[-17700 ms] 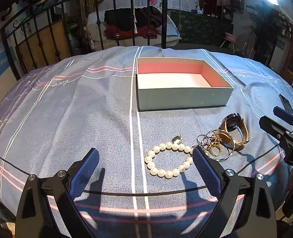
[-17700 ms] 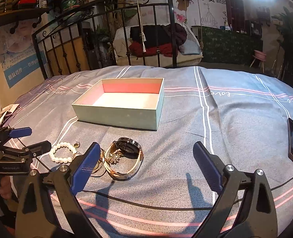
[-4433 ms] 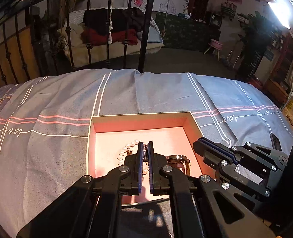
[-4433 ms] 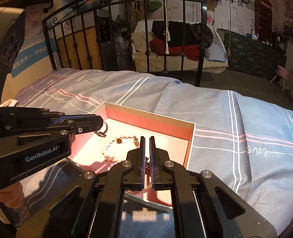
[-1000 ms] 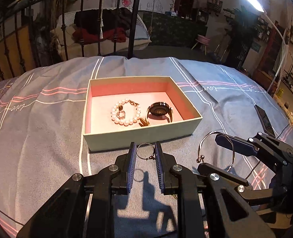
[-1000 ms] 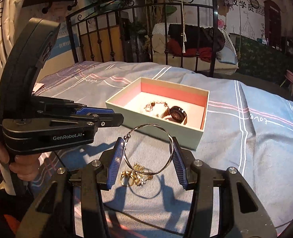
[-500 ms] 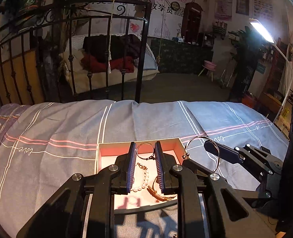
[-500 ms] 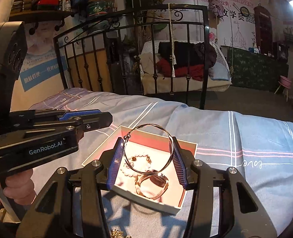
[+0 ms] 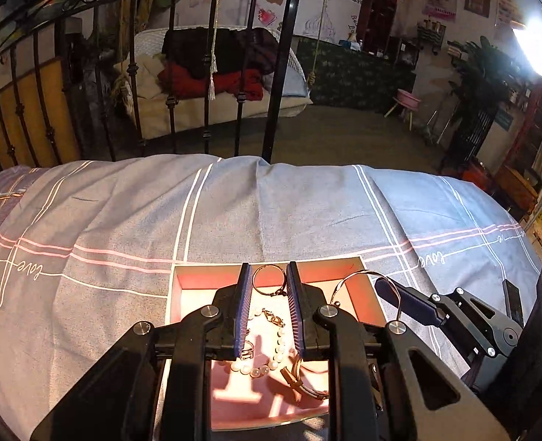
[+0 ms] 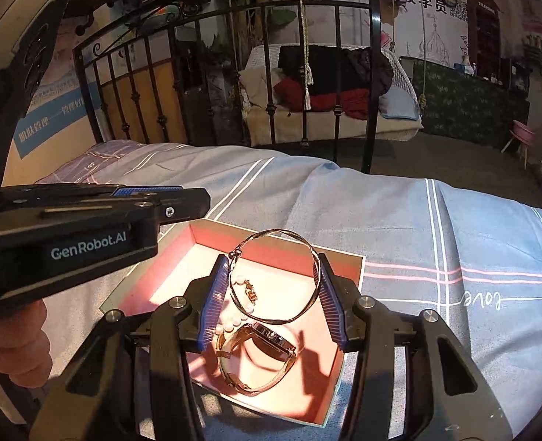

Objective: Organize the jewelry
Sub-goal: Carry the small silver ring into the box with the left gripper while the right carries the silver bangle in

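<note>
An open box (image 9: 175, 294) with a pink inside lies on the bedspread; it also shows in the right wrist view (image 10: 351, 268). In it lie a pearl bracelet (image 9: 276, 352) and a gold-strap watch (image 10: 267, 341). My left gripper (image 9: 269, 283) is shut on a small thin ring (image 9: 269, 275) and holds it above the box. My right gripper (image 10: 274, 286) is shut on a large thin metal bangle (image 10: 307, 250), also above the box; the bangle shows in the left wrist view (image 9: 366, 275) too.
The striped blue-grey bedspread (image 9: 124, 220) surrounds the box. A black iron bed rail (image 9: 271, 73) stands behind. A dark phone (image 9: 511, 299) lies at the right. The hand-held left gripper body (image 10: 68, 235) fills the left of the right wrist view.
Both grippers have moved a little further forward and lower over the box, each still holding its piece. The box looks nearer and larger now.
</note>
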`<state>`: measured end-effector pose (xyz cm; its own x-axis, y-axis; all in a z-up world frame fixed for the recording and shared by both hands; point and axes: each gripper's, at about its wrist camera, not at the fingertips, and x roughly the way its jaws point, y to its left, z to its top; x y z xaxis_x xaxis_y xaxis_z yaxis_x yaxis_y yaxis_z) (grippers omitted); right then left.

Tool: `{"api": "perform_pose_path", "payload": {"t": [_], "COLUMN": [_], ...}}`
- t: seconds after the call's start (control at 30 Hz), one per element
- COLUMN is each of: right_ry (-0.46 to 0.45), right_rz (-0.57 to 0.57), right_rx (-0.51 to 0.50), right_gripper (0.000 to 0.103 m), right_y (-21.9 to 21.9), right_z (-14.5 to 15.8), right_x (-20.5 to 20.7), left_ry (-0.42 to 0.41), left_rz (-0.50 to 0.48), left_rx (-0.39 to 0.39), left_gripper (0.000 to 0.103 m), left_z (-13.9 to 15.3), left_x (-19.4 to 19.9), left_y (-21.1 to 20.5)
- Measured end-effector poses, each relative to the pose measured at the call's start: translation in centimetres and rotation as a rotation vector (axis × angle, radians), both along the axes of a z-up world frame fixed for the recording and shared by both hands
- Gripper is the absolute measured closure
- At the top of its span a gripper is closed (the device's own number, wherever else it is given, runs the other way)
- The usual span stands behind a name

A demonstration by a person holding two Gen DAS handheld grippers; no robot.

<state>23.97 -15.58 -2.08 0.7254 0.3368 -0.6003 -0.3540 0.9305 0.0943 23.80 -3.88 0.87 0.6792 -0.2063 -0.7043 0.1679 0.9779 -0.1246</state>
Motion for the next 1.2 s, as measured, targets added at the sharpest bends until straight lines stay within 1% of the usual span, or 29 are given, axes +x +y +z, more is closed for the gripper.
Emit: {"api": "perform_pose_path", "payload": {"t": [0.07, 0.2, 0.57, 0.8, 0.93, 1.1, 1.2], "right_ry": [0.013, 0.029, 0.081, 0.096, 0.111, 0.122, 0.125], "right_rz": [0.004, 0.017, 0.033, 0.049, 0.057, 0.062, 0.063], "right_rx": [-0.002, -0.009, -0.045, -0.064, -0.072, -0.089, -0.088], "right_gripper": [0.055, 0.055, 0.055, 0.055, 0.055, 0.055, 0.055], "right_y": [0.2, 0.5, 0.6, 1.1, 1.3, 1.4, 1.2], "right_z": [-0.4, -0.8, -1.9, -2.4, -2.9, -3.3, -3.4], "right_x": [0.1, 0.4, 0.4, 0.4, 0.3, 0.2, 0.1], "left_ry": [0.017, 0.053, 0.113, 0.133, 0.149, 0.17, 0.169], "left_rz": [0.005, 0.001, 0.013, 0.017, 0.009, 0.011, 0.009], "left_rx": [0.01, 0.0, -0.005, -0.009, 0.008, 0.006, 0.009], "left_gripper": [0.084, 0.084, 0.084, 0.084, 0.084, 0.084, 0.081], "left_z": [-0.5, -1.4, -3.3, -3.7, -4.1, -4.6, -4.6], "left_x": [0.2, 0.6, 1.3, 1.6, 1.7, 2.0, 1.9], "left_y": [-0.1, 0.1, 0.3, 0.5, 0.3, 0.1, 0.1]}}
